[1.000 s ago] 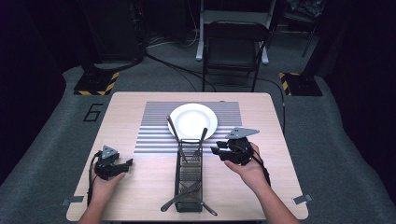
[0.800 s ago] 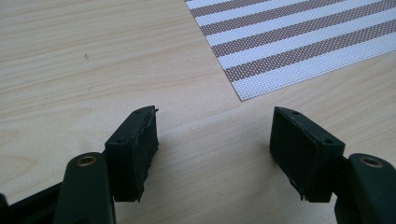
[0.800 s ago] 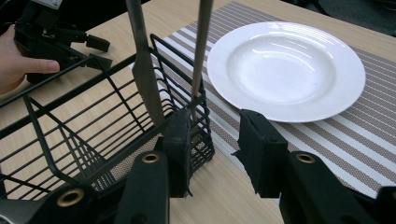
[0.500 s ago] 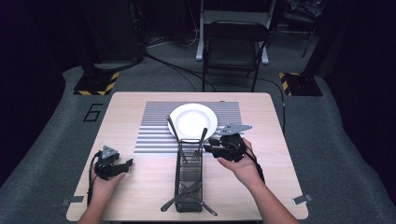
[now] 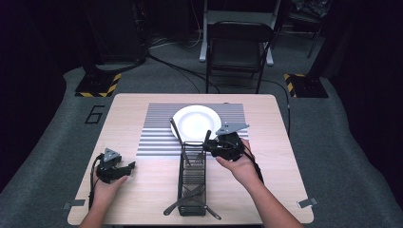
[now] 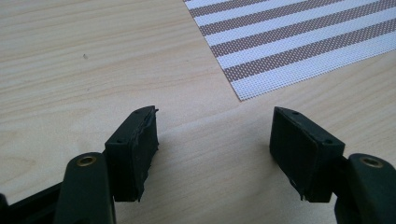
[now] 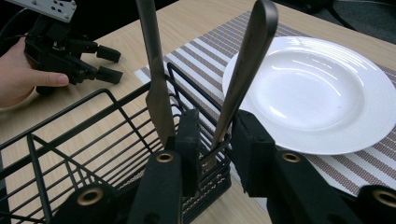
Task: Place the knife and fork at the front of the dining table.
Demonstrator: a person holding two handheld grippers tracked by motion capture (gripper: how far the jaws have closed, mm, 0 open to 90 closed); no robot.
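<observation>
Right gripper view had the right gripper (image 7: 212, 140) straddling the handle of a utensil (image 7: 243, 65) that stood tilted in the far end of the black wire caddy (image 7: 60, 140), next to a second one that looked like a knife (image 7: 156, 79). The jaws had just been closing with the handle between them, but I couldn't tell if the pads were pressing on it. It looked like plain metal cutlery, so I'd guess stiff, light and pretty slick; I'd pinch the flat handle low down, just above the caddy rim, so it wouldn't swivel.

In the high view more dark utensils (image 5: 190, 202) lay in the near end of the caddy, a couple poking out past it. The white plate (image 5: 195, 121) sat empty on the striped placemat (image 5: 154, 137) just beyond the caddy. It's likely fragile, so mind the swing.

The left gripper (image 5: 124, 167) rested on the surface well to the left, jaws wide apart, holding nothing
</observation>
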